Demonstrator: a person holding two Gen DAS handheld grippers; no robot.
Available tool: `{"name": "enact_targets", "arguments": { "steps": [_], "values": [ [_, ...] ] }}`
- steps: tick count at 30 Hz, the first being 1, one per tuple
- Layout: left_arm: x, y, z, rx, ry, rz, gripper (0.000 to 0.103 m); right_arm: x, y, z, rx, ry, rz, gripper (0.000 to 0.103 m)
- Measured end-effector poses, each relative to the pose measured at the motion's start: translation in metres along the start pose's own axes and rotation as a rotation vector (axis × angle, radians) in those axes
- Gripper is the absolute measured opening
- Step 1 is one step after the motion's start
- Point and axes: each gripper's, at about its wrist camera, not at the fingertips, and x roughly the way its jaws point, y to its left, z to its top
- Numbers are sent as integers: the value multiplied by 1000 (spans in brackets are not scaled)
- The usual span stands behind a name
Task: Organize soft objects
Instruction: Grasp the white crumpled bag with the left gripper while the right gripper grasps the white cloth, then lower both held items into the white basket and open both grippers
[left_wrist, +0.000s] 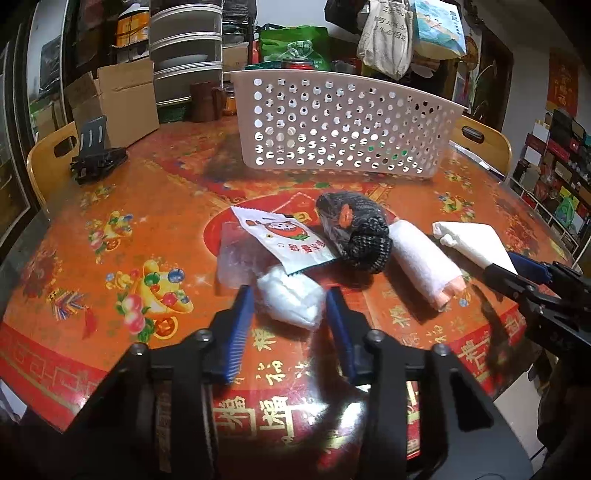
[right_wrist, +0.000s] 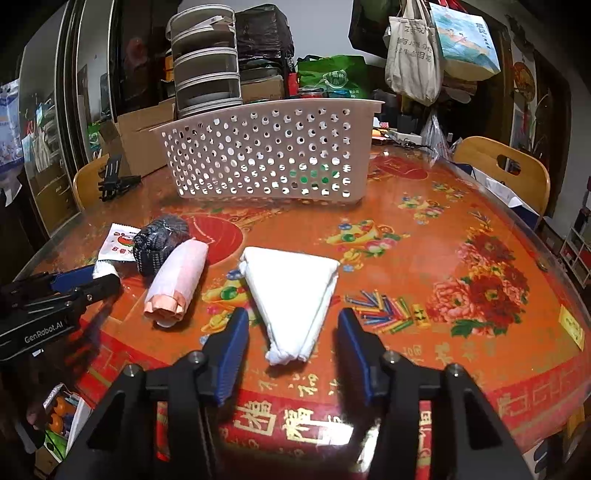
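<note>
Soft objects scattered mid-tabletop (right_wrist: 461, 206), perforated basket (right_wrist: 266, 151) standing beyond them, well apart. Nearest the left claw (left_wrist: 290, 295): small white wad (left_wrist: 290, 301), lying directly between the blue pads, jaws partly spread, pads flanking the wad and seemingly just touching its sides; firm pinch not confirmed. Nearest the right claw (right_wrist: 293, 325): folded white cloth (right_wrist: 291, 291), triangular, narrow tip pointing back toward the claw, long axis running straight ahead along the fingers; jaws partly spread, clear gaps either side of the tip, nothing gripped. Judged: each hand squared up on its own item, closure the pending step for both, then a carry forward to the basket. Farther out, between the two claws: white-and-pink roll (right_wrist: 177, 284), long axis slanting away, roughly equal reach for either hand. Behind it, dark knit bundle (left_wrist: 354, 232) in clear wrap, touching the roll. Printed sachet (left_wrist: 284, 240) beside the bundle, overlapping a clear packet, closer to the left hand.
</note>
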Motion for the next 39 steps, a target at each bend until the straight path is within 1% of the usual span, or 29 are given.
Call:
{"name": "enact_targets", "arguments": {
  "steps": [4, 5, 8, 9, 11, 16, 24, 28, 29, 31, 33, 35, 39],
  "values": [
    [-5, 0, -5, 13, -15, -1, 34, 0, 3, -1, -21, -3, -3, 27],
    [-8, 0, -6, 17, -22, -5, 34, 0, 2, -1, -20, -3, 4, 25],
    [-18, 2, -9, 26, -52, 19, 34, -3, 0, -1, -9, -15, 14, 17],
    [-21, 4, -9, 25, -57, 18, 34, -7, -1, -1, 0, -33, 18, 15],
    [-25, 6, -10, 25, -64, 25, 34, -13, -3, 0, 9, -61, 18, 14],
    [-34, 12, -8, 15, -82, 34, 34, -21, -9, 4, 20, -81, 20, 14],
    [-44, 20, 9, -2, -105, 27, 34, -34, -5, 14, 0, -103, 32, 14],
    [-45, 23, 23, -13, -109, 7, 34, -40, -3, 27, -13, -117, 47, 14],
    [-45, 22, 27, -12, -111, -7, 34, -41, -3, 31, -11, -118, 47, 14],
    [-47, 19, 35, 4, -128, -3, 34, -41, -6, 40, 1, -115, 46, 14],
    [-49, 17, 45, 9, -136, -19, 34, -41, -9, 48, 16, -114, 52, 14],
    [-51, 16, 56, 4, -142, -38, 34, -42, -11, 58, 16, -120, 55, 14],
    [-55, 13, 87, 20, -165, -49, 34, -46, -11, 84, -3, -137, 57, 14]
  ]
}}
